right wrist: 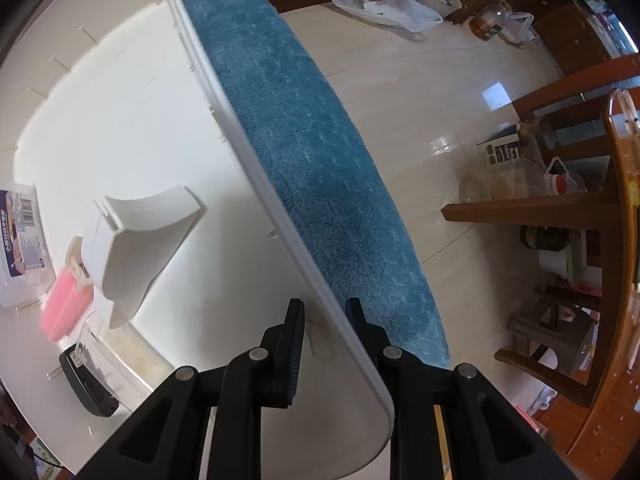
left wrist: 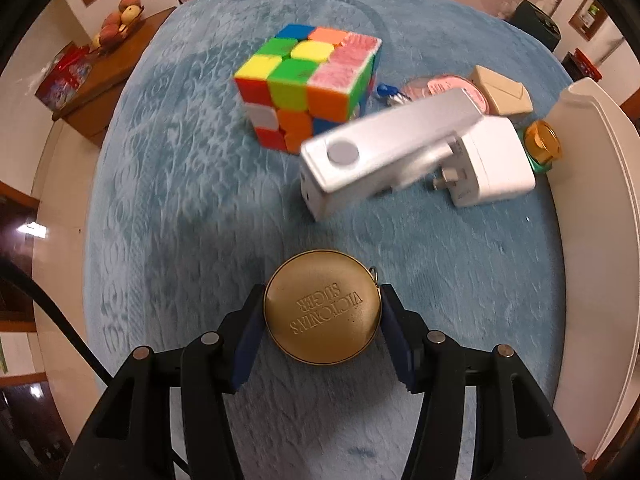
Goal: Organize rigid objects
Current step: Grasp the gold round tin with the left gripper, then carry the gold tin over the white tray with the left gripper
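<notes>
A round gold tin (left wrist: 322, 307), embossed with lettering on its lid, is held clamped between the two jaws of the left gripper (left wrist: 322, 312), the blue pads (left wrist: 249, 344) pressed against its sides and a small metal ring seen at its upper right edge. Beneath it and ahead of the jaws, a blue plush mat (left wrist: 180, 208) is spread. Just beyond the jaws and slightly to the right, a silver rectangular device (left wrist: 384, 152) is seen blurred above the mat, with a white plug adapter (left wrist: 488, 164) lying directly behind it. Farther ahead and a little left of the jaws, a multicoloured puzzle cube (left wrist: 308, 84) rests on the mat. Past the adapter, a pink round tin (left wrist: 452, 88), a beige box (left wrist: 502, 90) and an amber-capped jar (left wrist: 542, 144) are grouped near the far right, beside the rim of a white bin (left wrist: 592, 208). In the right wrist view, the right gripper (right wrist: 325, 316) is closed on the wall of that white bin (right wrist: 256, 184), one finger inside and one outside, with the mat (right wrist: 312, 152) running along the outer side. Inside the bin, to the left of the jaws, a white plastic piece (right wrist: 132, 248), a pink object (right wrist: 64, 304), a clear labelled box (right wrist: 20, 236) and a black device (right wrist: 88, 380) are seen lying on the bottom.
</notes>
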Motion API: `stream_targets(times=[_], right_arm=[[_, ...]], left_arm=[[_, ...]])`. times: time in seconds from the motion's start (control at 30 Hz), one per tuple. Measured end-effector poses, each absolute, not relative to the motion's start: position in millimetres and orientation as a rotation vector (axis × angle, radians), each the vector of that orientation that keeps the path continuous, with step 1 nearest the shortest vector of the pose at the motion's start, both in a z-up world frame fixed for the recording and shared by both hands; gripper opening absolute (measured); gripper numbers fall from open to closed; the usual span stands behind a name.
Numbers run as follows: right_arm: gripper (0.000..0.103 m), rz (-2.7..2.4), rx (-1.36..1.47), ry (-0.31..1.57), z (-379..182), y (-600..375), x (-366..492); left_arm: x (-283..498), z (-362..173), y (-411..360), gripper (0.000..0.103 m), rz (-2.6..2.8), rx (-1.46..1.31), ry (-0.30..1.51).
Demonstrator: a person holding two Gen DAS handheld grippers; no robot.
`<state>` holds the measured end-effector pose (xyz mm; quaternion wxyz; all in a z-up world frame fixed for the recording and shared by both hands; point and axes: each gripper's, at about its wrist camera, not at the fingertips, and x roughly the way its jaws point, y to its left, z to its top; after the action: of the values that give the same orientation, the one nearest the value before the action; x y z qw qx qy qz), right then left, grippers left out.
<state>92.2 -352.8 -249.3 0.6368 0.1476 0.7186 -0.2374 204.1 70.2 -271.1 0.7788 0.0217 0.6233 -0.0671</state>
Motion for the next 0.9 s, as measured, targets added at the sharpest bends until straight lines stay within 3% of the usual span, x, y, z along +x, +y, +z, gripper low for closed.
stream_targets(times=[0.3, 0.57, 0.9], right_arm=[[0.022, -0.459, 0.303, 1.646, -249, -352, 91], [0.022, -0.341, 0.258, 1.658, -252, -352, 91], [0.019, -0.188, 0.209, 1.672, -255, -356, 88]], left_arm=[[158, -260, 62, 0.058, -0.167, -0.012, 1.347], [103, -218, 44, 0.058, -0.267, -0.159, 1.219], [79, -183, 0, 0.059, -0.35, -0.145, 1.122]])
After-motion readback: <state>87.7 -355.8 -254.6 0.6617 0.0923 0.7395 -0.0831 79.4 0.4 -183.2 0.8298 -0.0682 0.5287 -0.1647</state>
